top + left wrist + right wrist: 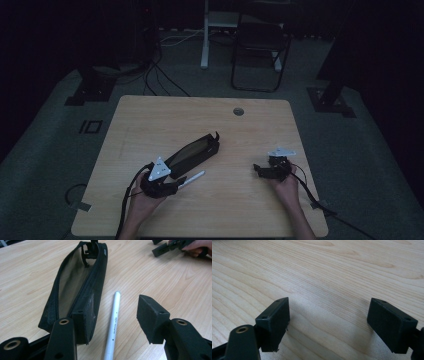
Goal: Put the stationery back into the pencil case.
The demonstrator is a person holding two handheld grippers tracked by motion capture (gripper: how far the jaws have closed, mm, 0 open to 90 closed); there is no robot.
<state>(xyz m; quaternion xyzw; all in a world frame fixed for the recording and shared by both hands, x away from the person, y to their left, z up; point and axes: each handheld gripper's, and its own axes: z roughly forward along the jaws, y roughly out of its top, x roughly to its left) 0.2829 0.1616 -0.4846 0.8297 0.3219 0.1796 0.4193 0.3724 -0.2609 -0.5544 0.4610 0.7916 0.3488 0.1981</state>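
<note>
A black pencil case (194, 150) lies unzipped on the wooden table (150, 120), its tan lining (68, 282) showing. A white pen (192, 178) (113, 322) lies on the table just right of the case. My left gripper (172, 186) (113, 320) is open, its jaws standing either side of the pen's near end, the left jaw against the case's side. My right gripper (259, 169) (328, 322) is open over bare wood at the table's right, holding nothing; it appears far off in the left gripper view (162, 248).
A round cable hole (238, 111) sits near the table's far edge. Beyond the table stand a dark chair (260, 50) and a white desk leg (204, 35), with cables on the grey floor. Each gripper's cable trails toward the table's near edge.
</note>
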